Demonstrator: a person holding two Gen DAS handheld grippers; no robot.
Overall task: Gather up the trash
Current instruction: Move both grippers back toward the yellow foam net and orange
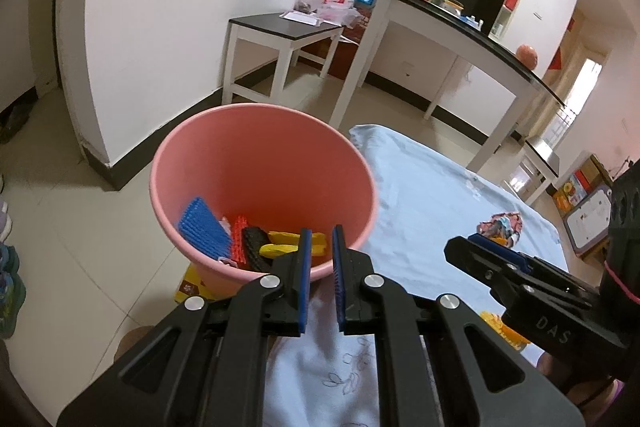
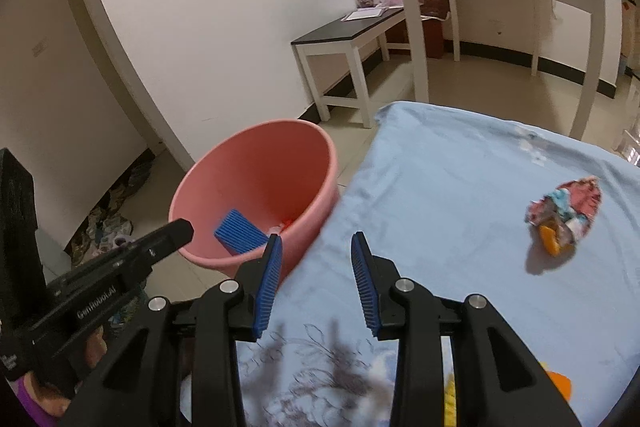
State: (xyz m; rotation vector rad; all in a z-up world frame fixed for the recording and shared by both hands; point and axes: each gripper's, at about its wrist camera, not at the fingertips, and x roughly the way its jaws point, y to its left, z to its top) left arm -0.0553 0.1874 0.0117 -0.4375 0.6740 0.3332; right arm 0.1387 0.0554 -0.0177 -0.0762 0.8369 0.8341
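Your left claw [image 1: 320,255] hovers nearly closed and empty over the pink bin [image 1: 264,163] beside the bench [image 2: 460,187]. Your right claw [image 2: 316,259] stands partly open, empty. A crumpled wrapper [image 2: 564,211] lies on the blue cloth.

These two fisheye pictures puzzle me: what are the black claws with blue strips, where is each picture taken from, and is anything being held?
No robot arm here: a person holds a hand tool in each hand, and each tool carries a camera looking out along its jaws. One picture comes from the left gripper, the other from the right gripper; each also shows the other tool at its edge. Both hold nothing. The left jaws stand almost closed, the right wider apart. Beside the blue cloth covering the surface stands a pink bucket already holding coloured plastic pieces. On the cloth lies a crumpled wrapper, trash not yet collected.
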